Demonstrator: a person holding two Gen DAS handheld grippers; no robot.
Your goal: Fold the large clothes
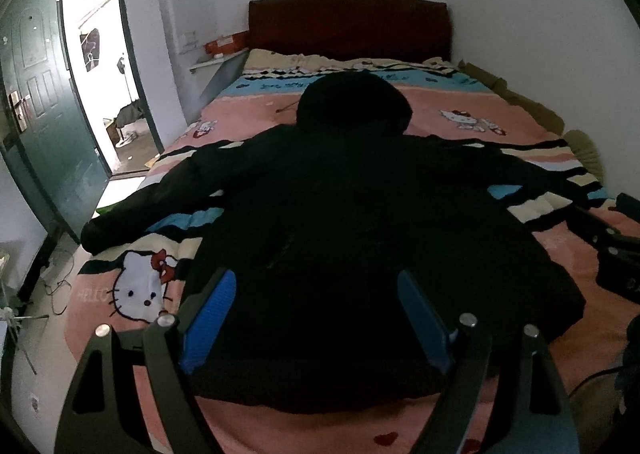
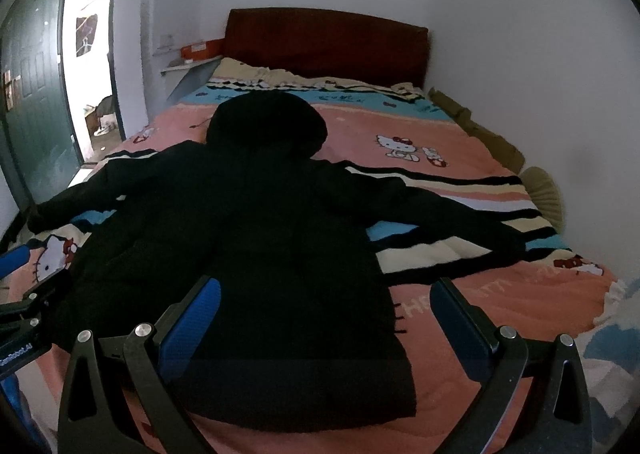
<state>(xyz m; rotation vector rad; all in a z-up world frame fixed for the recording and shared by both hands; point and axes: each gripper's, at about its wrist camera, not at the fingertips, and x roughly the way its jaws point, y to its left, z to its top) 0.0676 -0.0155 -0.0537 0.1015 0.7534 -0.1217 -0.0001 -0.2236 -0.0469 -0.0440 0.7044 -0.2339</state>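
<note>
- A large black hooded padded coat [image 1: 360, 213] lies spread flat on a pink cartoon-cat bedspread [image 1: 460, 109], sleeves out, hood toward the dark red headboard [image 1: 348, 25].
- The left gripper [image 1: 320, 318] and right gripper [image 2: 328, 322] hover above the hem, jaws wide apart, holding nothing.
- Folding looks not yet begun; likely next, grasp a sleeve and fold it inward.

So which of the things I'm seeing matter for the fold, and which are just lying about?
For the job:
black hooded coat, spread flat
left gripper, open
right gripper, open
bed under it

Lying about:
orange box on shelf
green door, open
</note>
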